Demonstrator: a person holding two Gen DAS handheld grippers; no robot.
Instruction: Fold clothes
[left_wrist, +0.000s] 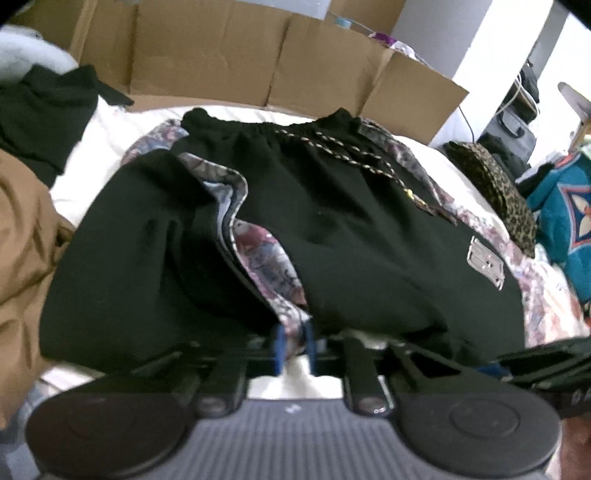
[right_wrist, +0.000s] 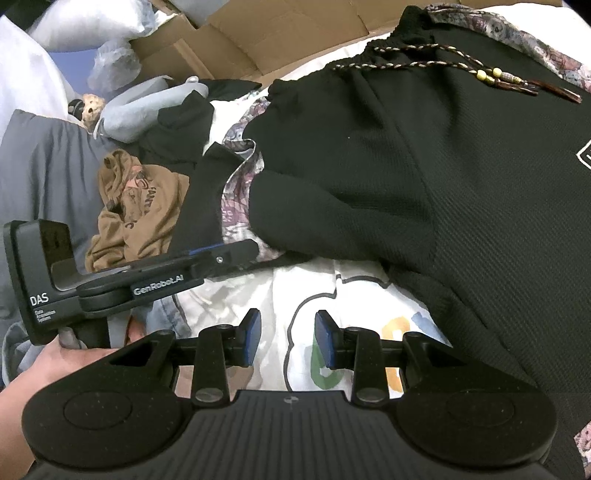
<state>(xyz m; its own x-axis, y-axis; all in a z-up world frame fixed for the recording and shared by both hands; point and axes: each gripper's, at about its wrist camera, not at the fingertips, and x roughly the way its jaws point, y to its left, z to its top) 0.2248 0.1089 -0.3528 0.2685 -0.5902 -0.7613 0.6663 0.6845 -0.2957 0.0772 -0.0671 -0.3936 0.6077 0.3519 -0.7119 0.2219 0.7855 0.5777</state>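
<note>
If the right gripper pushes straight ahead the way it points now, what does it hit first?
The right gripper, fingers apart and empty, looks set to land first on the white printed bedsheet, short of the black shorts. Depth is uncertain.

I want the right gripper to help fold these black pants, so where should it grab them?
Probably take the black pants at the near hem edge, where the cloth lifts off the printed sheet, coming in low from the front. The right gripper is open just before it; the left gripper is shut on the floral side stripe.
</note>
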